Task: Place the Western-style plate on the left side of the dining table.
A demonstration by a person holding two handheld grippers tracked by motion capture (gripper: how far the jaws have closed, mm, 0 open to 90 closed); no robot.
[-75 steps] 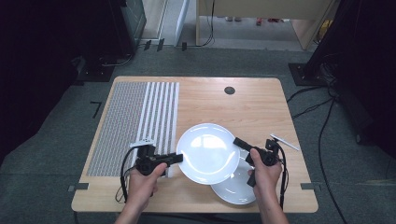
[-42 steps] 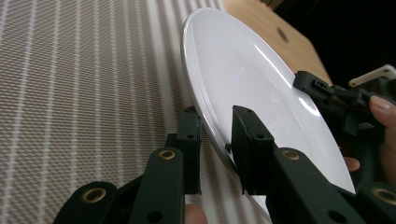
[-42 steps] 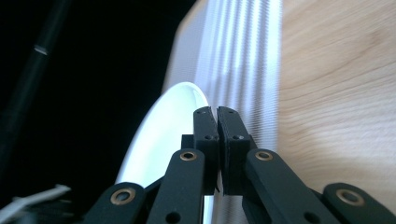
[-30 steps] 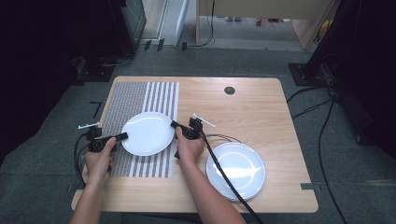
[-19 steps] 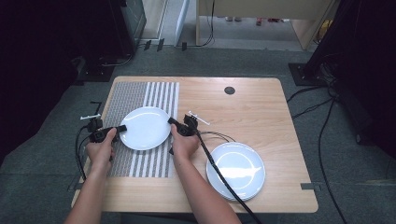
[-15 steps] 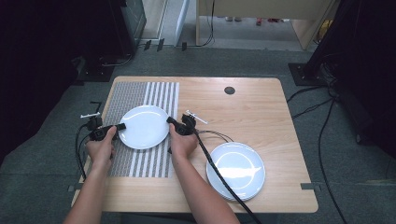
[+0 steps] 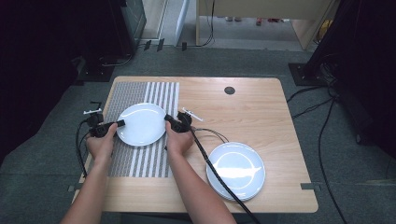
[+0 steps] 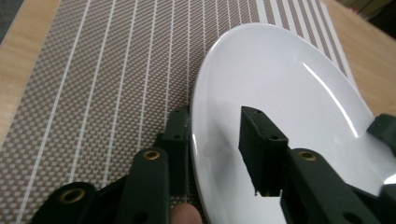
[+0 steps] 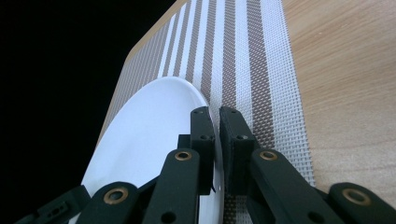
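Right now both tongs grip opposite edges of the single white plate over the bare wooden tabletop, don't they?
Not bare wood: the high view shows the plate over the striped placemat. The left tongs and right tongs do grip its opposite edges.

White round plate [image 7: 141,124], glossy and bare, held over the striped placemat [image 7: 140,154] at that mat's far half, rim pinched on opposite sides: left gripper [image 7: 117,124] at one edge with its jaws straddling the rim and a gap at the upper jaw, right gripper [image 7: 167,119] at the other edge, jaws pressed tight on the rim. Tilted slightly in the gripper views, one edge close above the weave. Stack of similar white plates [image 7: 236,170] well apart from the placemat, flat on the surface [image 7: 261,112].
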